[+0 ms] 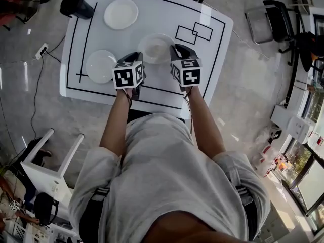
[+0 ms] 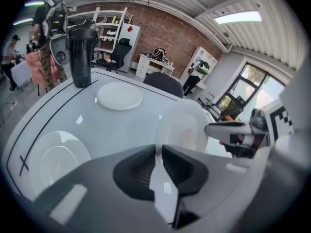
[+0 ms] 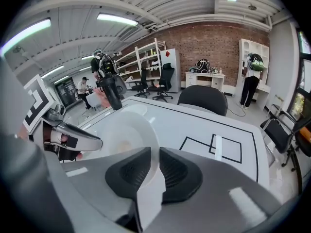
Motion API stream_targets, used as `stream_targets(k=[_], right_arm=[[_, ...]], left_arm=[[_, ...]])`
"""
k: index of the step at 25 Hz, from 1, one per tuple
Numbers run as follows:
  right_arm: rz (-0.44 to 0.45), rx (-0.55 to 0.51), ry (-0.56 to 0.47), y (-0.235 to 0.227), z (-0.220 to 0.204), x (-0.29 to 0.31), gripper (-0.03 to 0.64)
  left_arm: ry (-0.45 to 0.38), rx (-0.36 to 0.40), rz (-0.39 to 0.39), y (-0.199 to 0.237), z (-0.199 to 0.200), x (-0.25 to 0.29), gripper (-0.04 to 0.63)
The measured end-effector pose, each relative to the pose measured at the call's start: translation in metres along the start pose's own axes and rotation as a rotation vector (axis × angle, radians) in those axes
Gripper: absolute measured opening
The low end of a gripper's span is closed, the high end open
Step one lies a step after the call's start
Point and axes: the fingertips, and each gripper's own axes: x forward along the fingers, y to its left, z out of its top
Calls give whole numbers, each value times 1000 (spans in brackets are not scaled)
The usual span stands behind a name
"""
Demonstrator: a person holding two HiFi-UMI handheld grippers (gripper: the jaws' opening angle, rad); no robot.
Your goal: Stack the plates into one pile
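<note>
Left gripper (image 2: 159,154) and right gripper (image 3: 156,155) are each pinched tight on opposite rims of the middle plate (image 1: 156,48), I'd guess to lift it level onto the near plate (image 1: 100,66).

Table (image 1: 152,14): white with black outline lines, plus two overlapping black-outlined rectangles (image 1: 194,33) far right. Three plates, all plain white: middle plate (image 1: 156,47), left plate (image 1: 99,66), far plate (image 1: 121,13). Flask (image 1: 76,4) at the far left corner: black. Left hand-held gripper (image 1: 136,58) and right hand-held gripper (image 1: 175,50): grey bodies, black ribbed pads (image 2: 138,171), marker cubes (image 1: 127,76) white with black squares. Person's shirt (image 1: 167,176): light grey. Floor (image 1: 253,85): grey concrete. Back wall (image 3: 218,42): red-brown brick.
</note>
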Motion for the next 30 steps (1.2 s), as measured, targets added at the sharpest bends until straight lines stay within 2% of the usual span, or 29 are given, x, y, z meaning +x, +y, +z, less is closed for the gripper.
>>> stream_targets(k=[7, 17, 30], right_arm=[[49, -60, -68, 26, 20, -19, 58], [124, -144, -104, 60, 16, -51, 55], [119, -146, -128, 85, 61, -32, 54]], left_arm=[[-98, -40, 59, 5, 5, -42, 41], [-161, -109, 129, 6, -21, -85, 43], [-167, -88, 105, 44, 21, -97, 43]])
